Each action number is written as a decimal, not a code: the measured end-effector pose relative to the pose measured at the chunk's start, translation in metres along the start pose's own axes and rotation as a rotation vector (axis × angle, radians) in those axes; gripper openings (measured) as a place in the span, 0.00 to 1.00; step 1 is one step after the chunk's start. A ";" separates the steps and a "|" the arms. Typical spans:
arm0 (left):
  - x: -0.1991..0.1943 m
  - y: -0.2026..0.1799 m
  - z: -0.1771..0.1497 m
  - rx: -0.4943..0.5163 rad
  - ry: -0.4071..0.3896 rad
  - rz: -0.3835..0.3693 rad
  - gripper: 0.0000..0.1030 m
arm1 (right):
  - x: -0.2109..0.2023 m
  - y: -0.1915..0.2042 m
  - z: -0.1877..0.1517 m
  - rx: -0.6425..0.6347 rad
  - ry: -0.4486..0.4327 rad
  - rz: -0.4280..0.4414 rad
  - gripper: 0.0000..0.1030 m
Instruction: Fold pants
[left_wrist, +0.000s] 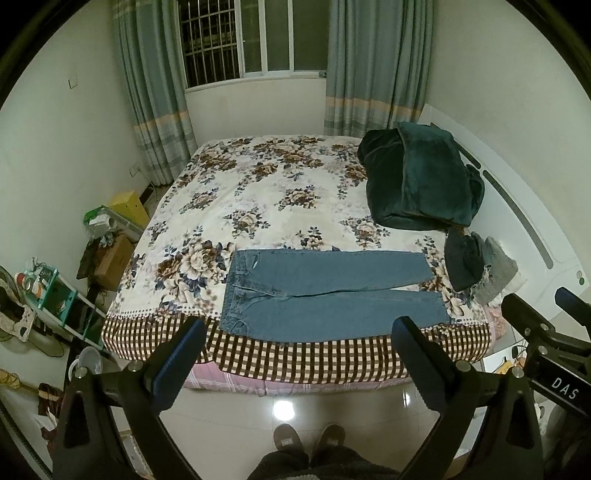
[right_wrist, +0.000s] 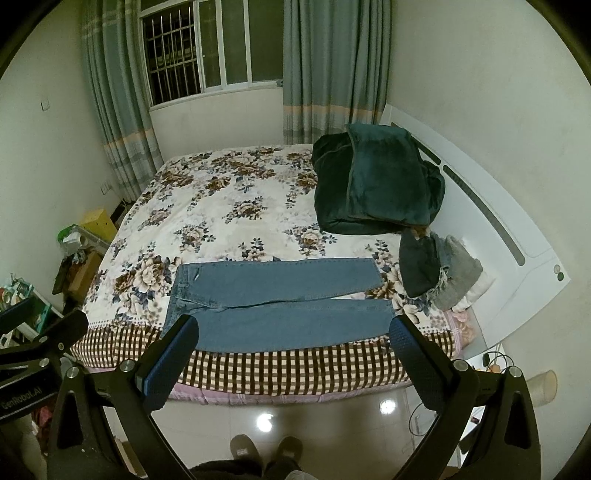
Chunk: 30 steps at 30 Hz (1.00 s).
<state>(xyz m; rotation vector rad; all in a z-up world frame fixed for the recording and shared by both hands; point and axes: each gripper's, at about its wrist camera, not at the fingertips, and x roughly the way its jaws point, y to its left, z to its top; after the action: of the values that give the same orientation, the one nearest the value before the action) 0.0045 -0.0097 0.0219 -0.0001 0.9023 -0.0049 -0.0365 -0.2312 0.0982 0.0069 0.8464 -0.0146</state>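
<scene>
A pair of blue jeans (left_wrist: 325, 295) lies flat along the near edge of a bed (left_wrist: 258, 192) covered in a floral blanket with a checked border, the waistband toward the person's left and the two leg hems toward the right, so the long axis of the garment runs left to right across both views. The legs lie side by side and spread slightly apart toward the hems; no fold has been made yet. The left gripper (left_wrist: 299, 350) hangs above the floor short of the bed, its jaws spread wide and holding nothing, and the jeans lie ahead of it and beyond its fingertips. The right gripper (right_wrist: 293, 350) is likewise wide open and empty, held at about the same standoff, with the jeans (right_wrist: 277, 302) straight in front. Judging by how each view frames the garment, the left gripper is nearer the waistband end and the right gripper nearer the hems, which would suit each taking its own end of the far leg for a lengthwise fold. A dark green blanket (left_wrist: 417, 177) and a small pile of folded clothes (left_wrist: 480, 266) sit farther right on the bed, well apart from the jeans' waist but near the hems.
</scene>
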 end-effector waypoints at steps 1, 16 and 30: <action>0.000 0.000 0.001 -0.001 0.000 0.000 1.00 | 0.000 0.000 0.000 -0.002 0.000 -0.001 1.00; -0.001 0.000 -0.002 -0.004 -0.010 0.000 1.00 | -0.003 0.002 0.001 -0.008 0.003 0.004 1.00; -0.001 0.003 -0.003 -0.005 -0.012 0.000 1.00 | -0.003 0.005 0.002 -0.011 0.000 0.007 1.00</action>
<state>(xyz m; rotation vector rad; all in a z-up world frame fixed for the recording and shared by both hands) 0.0013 -0.0068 0.0209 -0.0050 0.8900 -0.0025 -0.0367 -0.2258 0.1014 -0.0002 0.8462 -0.0035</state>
